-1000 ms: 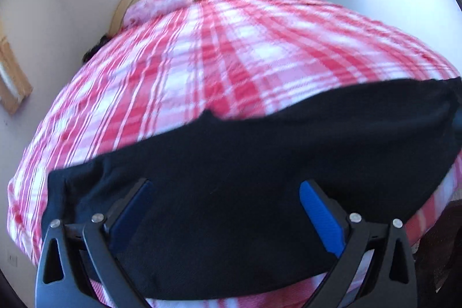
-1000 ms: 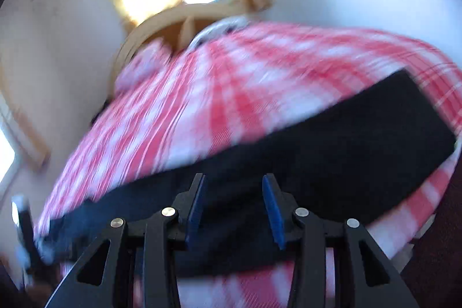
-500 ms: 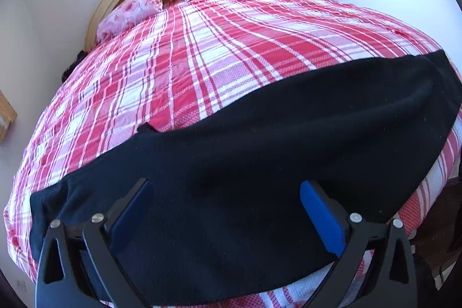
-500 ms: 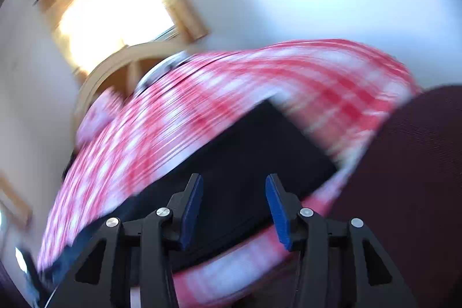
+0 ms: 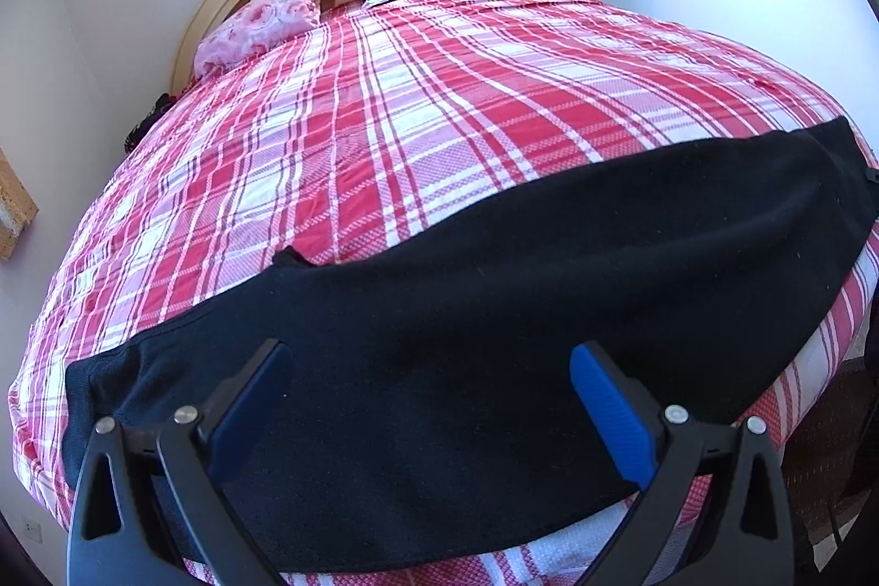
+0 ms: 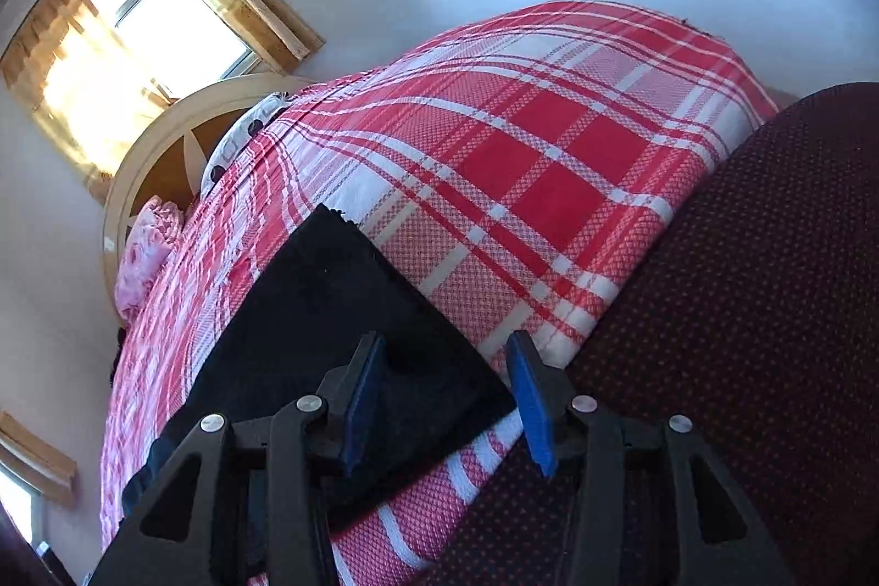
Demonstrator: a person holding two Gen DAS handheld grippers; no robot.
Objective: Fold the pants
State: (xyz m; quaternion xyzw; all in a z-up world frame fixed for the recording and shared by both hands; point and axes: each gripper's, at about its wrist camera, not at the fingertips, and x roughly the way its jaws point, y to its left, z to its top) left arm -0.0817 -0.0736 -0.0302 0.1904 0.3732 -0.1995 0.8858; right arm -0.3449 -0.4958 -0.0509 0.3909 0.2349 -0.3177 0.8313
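In the right wrist view, at lower centre, the right gripper (image 6: 448,399) was seen with its blue pads apart, nothing pinched. The near corner of the black pants (image 6: 340,328) lay beneath the gap, close to the edge of the plaid bedspread (image 6: 527,179). In the left wrist view, the left gripper (image 5: 428,413) was held wide apart at the bottom of the frame, above the pants' middle. The pants were spread flat across the lower half. Judged risks: bedspread caught along with the corner; only one fabric layer pinched; corner dragged off the bed edge toward the dark dotted fabric (image 6: 769,311) at right.
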